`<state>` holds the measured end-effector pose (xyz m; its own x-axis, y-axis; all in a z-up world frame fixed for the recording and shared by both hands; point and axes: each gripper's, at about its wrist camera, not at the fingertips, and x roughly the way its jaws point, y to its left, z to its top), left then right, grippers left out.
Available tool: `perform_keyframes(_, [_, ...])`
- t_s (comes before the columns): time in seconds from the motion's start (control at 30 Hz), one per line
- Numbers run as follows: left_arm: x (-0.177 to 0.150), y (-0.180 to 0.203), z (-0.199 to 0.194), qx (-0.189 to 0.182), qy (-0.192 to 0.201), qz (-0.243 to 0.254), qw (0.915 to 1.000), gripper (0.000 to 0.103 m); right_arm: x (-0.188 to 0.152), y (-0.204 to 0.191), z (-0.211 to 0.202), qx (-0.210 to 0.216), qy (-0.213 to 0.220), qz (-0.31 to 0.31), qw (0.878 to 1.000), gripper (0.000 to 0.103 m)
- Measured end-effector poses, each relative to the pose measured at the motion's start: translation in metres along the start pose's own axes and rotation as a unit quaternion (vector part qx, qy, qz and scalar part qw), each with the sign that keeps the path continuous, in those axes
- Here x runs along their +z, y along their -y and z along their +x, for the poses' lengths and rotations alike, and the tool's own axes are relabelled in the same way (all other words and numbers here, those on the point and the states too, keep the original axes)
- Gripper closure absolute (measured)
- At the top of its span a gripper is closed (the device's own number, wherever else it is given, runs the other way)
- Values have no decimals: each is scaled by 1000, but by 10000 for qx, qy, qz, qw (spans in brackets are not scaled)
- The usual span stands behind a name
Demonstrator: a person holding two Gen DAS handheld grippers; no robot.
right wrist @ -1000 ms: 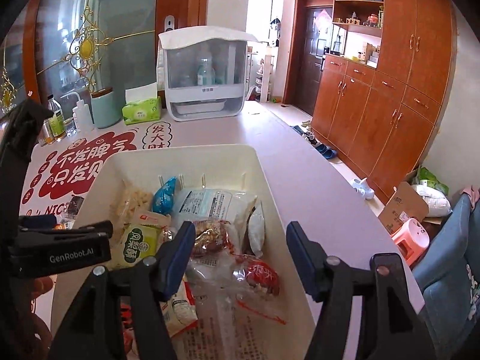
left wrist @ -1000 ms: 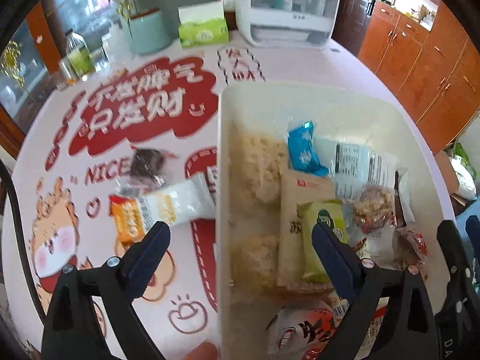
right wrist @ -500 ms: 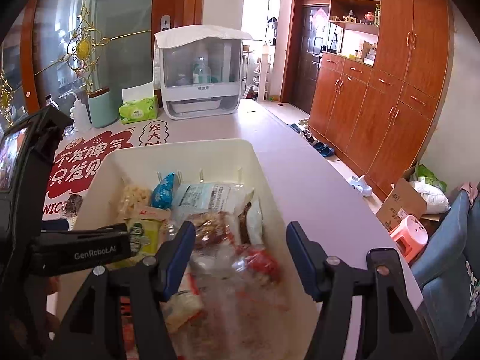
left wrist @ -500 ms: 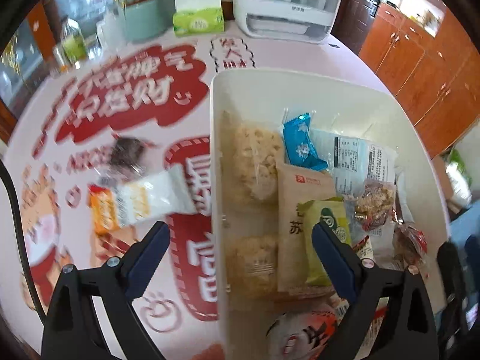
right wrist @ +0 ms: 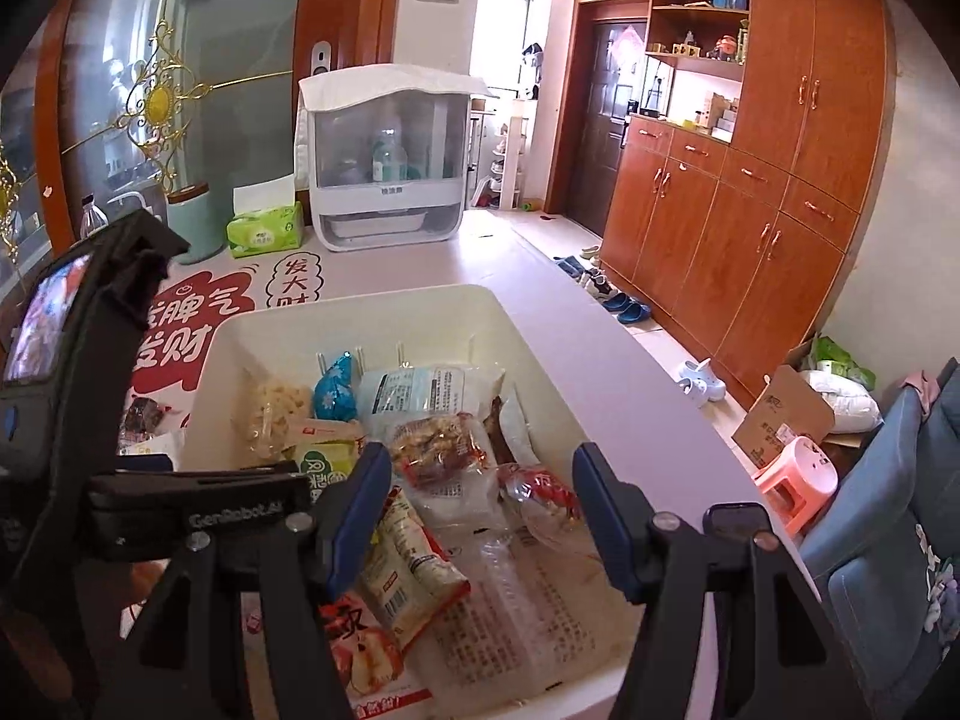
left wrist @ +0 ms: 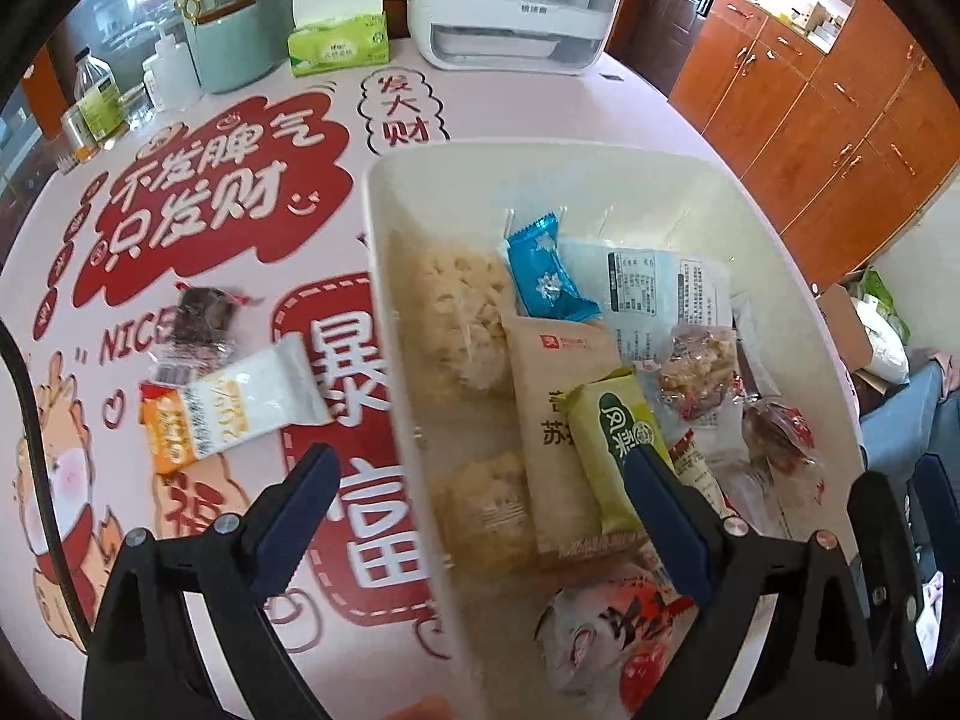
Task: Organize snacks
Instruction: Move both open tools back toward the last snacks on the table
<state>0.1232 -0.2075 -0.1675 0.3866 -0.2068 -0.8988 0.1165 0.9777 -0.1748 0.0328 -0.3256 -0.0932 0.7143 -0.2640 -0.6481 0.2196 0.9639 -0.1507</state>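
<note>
A cream bin (left wrist: 384, 276) holds several snack packets, among them a blue candy packet (left wrist: 543, 270), a green packet (left wrist: 612, 438) and clear-wrapped rice crisps (left wrist: 462, 312). Left of the bin, two snacks lie on the printed tablecloth: a dark candy in clear wrap (left wrist: 201, 324) and a white-and-orange packet (left wrist: 228, 402). My left gripper (left wrist: 480, 510) is open and straddles the bin's left wall, holding nothing. My right gripper (right wrist: 483, 504) hangs open over the packets in the bin (right wrist: 360, 300), empty. The left gripper's body (right wrist: 90, 420) fills the left of the right wrist view.
At the table's far side stand a white appliance (left wrist: 516, 0), a green tissue box (left wrist: 339, 42), a teal canister (left wrist: 231, 42) and small bottles (left wrist: 96, 96). Wooden cabinets (right wrist: 780, 180) and a pink stool (right wrist: 792, 480) lie beyond the table's right edge.
The left wrist view dipped and came back, and the two table snacks now sit further left in it. Both grippers' jaws stand as wide as before. Nothing was picked up.
</note>
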Motion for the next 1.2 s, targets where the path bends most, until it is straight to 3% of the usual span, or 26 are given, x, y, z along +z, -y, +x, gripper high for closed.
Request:
perform_keyframes(0.33, [11, -83, -64, -109, 48, 63, 9999, 8, 21, -43, -37, 264, 243, 49, 9993, 40])
perform_keyframes(0.5, [33, -134, -122, 207, 410, 433, 9980, 8, 51, -83, -65, 488, 458, 22, 9978, 40])
perform_keyframes(0.7, [68, -184, -183, 188, 665, 761, 9947, 8, 93, -122, -90, 679, 582, 110, 9959, 40])
perform_keyframes(0.8, [92, -199, -218, 385, 961, 1143, 9880, 8, 116, -138, -92, 932, 396, 283, 9945, 40])
perform_keyframes(0.97, [120, -209, -241, 576, 1218, 1754, 9752, 3, 143, -160, -86, 1207, 120, 713, 9900, 40])
perform_keyframes(1.07, [126, -212, -226, 593, 1240, 2233, 9650, 0, 140, -170, -75, 1273, -156, 940, 9873, 40])
perform_keyframes(1.2, [122, -209, -169, 631, 757, 2950, 9504, 1, 117, -189, -47, 1169, -693, 1066, 9850, 40])
